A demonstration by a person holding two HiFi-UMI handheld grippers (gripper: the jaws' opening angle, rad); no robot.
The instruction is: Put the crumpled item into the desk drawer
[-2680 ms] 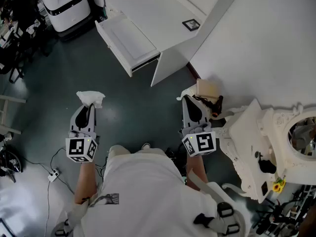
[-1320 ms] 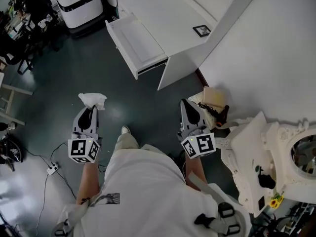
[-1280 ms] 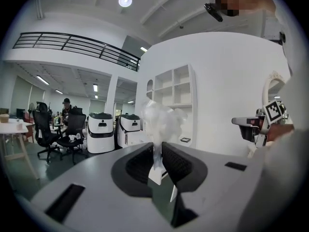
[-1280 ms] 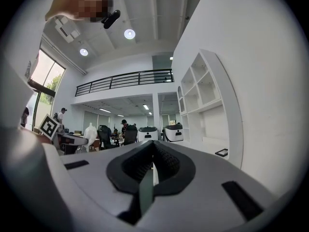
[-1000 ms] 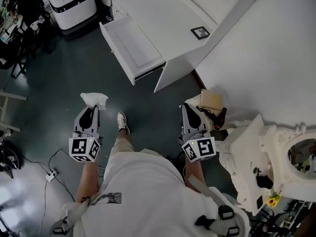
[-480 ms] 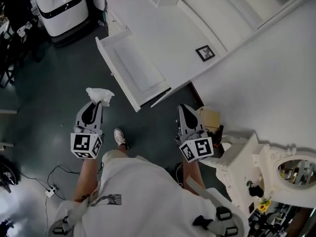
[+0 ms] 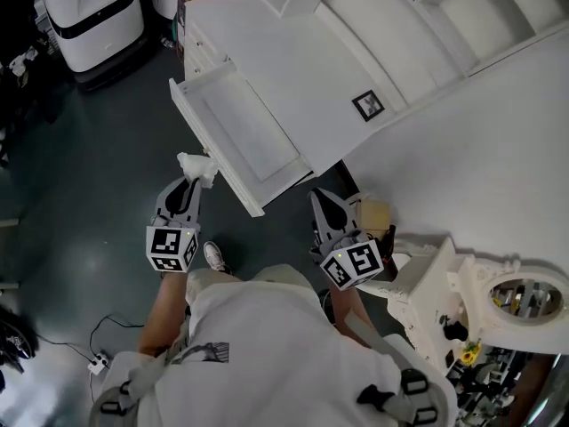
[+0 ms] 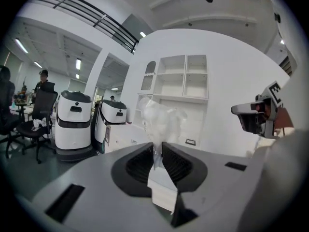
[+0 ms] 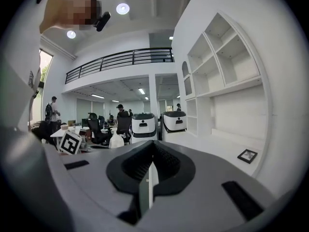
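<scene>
Left gripper (image 7: 190, 183) clamped on crumpled tissue (image 7: 197, 166), just beside open drawer (image 7: 242, 134) front, not over it. Right gripper (image 7: 321, 199) closed, empty. Risk: early release drops tissue onto floor (image 7: 98, 149).

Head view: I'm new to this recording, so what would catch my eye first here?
The crumpled white wad pinched in the left tool stands out, just beside the open white desk drawer, which is pulled out and bare inside. The right tool, shut and empty, hangs on the drawer's other side.
</scene>
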